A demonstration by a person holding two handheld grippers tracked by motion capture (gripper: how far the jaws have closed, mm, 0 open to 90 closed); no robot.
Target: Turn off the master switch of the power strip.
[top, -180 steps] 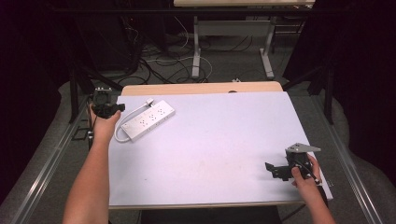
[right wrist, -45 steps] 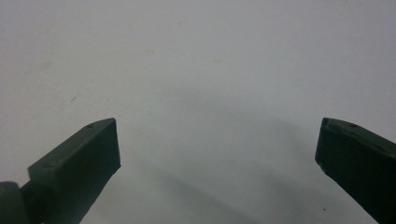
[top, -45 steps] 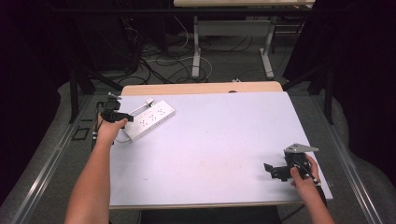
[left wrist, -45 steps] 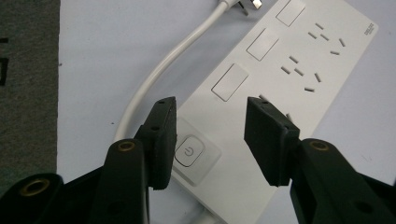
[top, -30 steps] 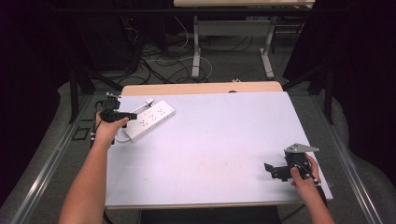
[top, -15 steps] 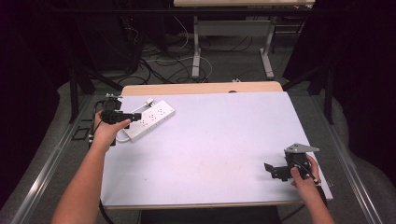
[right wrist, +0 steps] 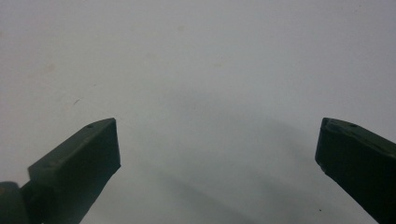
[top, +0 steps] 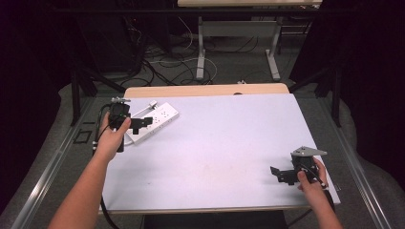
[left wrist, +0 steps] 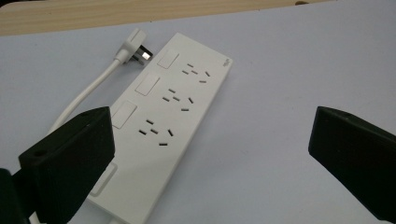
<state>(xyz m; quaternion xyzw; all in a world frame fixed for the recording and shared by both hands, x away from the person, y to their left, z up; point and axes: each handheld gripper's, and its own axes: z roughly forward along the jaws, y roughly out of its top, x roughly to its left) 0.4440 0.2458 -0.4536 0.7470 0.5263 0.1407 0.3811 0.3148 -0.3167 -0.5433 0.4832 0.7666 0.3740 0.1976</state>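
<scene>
A white power strip (top: 160, 118) lies at the far left of the white table top (top: 219, 143), its cord (left wrist: 79, 100) curling back to a plug (left wrist: 135, 46) beside it. My left gripper (top: 144, 124) hovers at the strip's near end. Its jaws have just been opening and now stand wide apart. In the left gripper view the strip (left wrist: 173, 116) lies flat below my left gripper (left wrist: 211, 127), and neither pad touches it. My right gripper (top: 278, 174) rests at the near right corner, open, and in the right gripper view my right gripper (right wrist: 217, 135) has bare table between its jaws.
A strip of bare wood (top: 205, 90) runs along the table's far edge. Beyond it stand the legs of another desk (top: 200, 52) and loose cables (top: 162, 62) on the floor. A metal rail (top: 52, 167) runs along the left side.
The left gripper's jaws have spread apart and the left hand has drawn back a little to the left and upward from the strip. The right hand has stayed still.
</scene>
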